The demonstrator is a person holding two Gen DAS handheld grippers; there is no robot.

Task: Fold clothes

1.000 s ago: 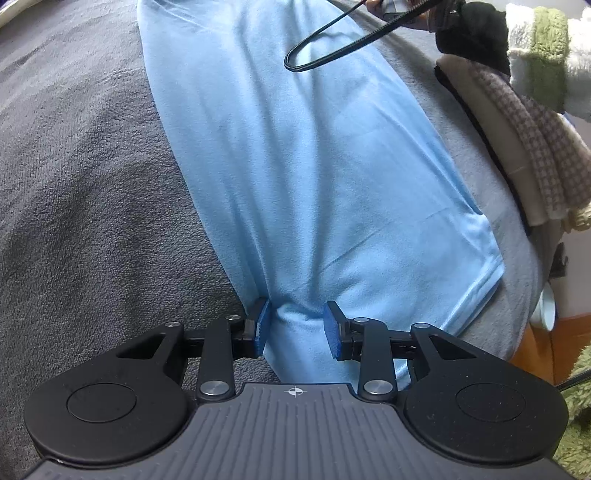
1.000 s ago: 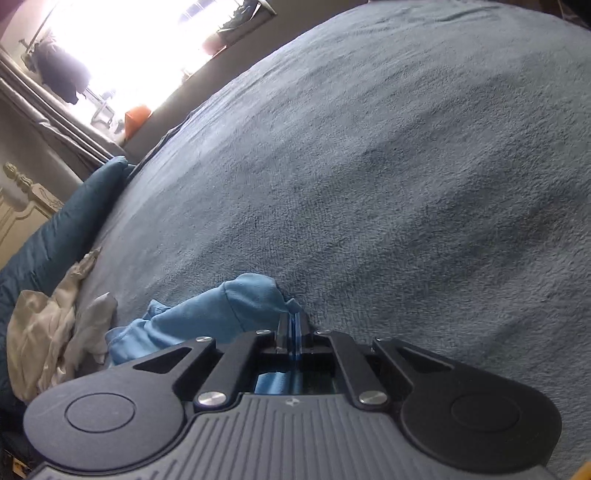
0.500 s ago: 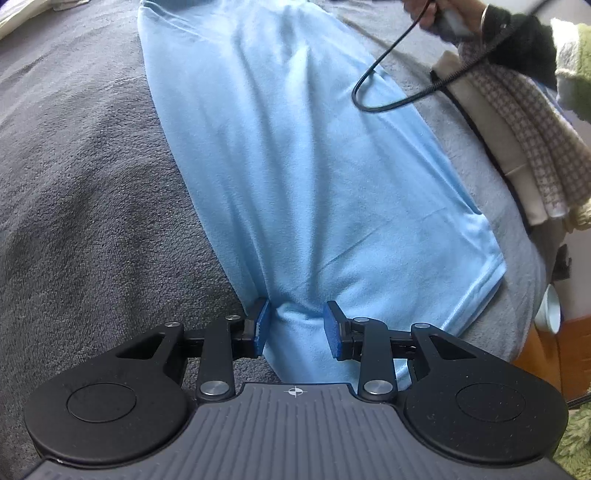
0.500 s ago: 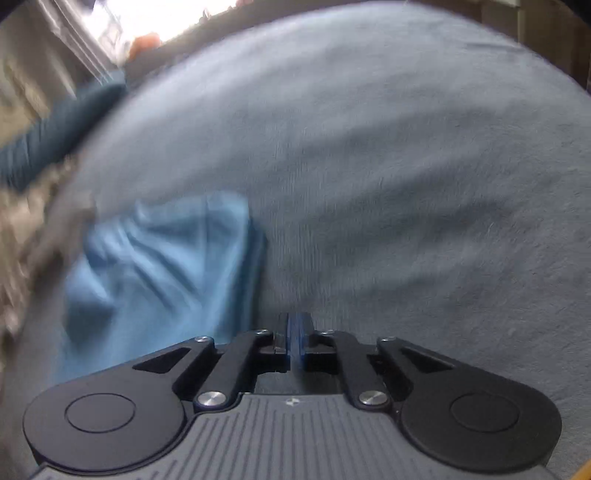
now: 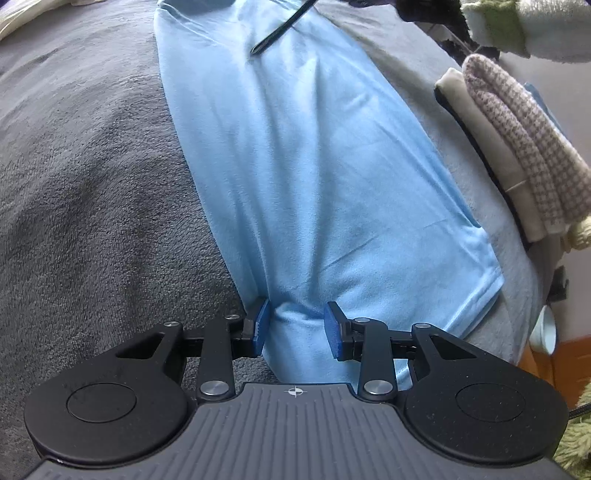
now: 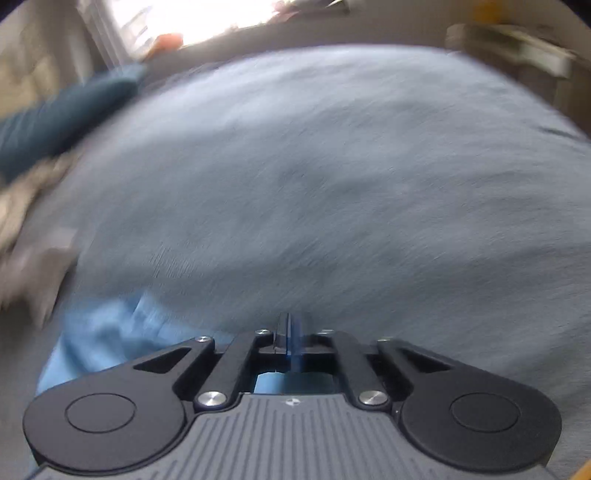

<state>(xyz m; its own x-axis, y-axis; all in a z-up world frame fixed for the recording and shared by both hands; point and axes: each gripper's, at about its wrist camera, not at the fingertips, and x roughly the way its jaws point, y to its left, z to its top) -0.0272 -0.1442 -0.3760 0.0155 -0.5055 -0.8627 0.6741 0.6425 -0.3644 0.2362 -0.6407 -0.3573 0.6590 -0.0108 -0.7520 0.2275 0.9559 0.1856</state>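
A light blue garment (image 5: 314, 166) lies stretched lengthwise over the grey blanket (image 5: 92, 184). In the left wrist view my left gripper (image 5: 297, 326) sits at its near hem, its blue pads (image 5: 261, 325) pinching a bunched fold of the cloth. Creases run out from that fold. The right wrist view is blurred by motion. My right gripper (image 6: 290, 332) has its pads together, and the same blue garment (image 6: 103, 343) hangs below and to the left of them, also showing through the gap behind the fingers. The garment's far end runs off the top of the left wrist view.
A stack of folded clothes (image 5: 524, 155) lies along the bed's right edge, with a white cup (image 5: 543, 328) on the floor beyond it. A black cable (image 5: 280, 33) hangs over the garment. A teal pillow (image 6: 62, 118) and pale crumpled clothes (image 6: 22, 206) sit far left.
The right wrist view has swung and rolled, and the blue cloth has slid to its lower left. The hand and looped cable over the garment have moved up toward the top edge.
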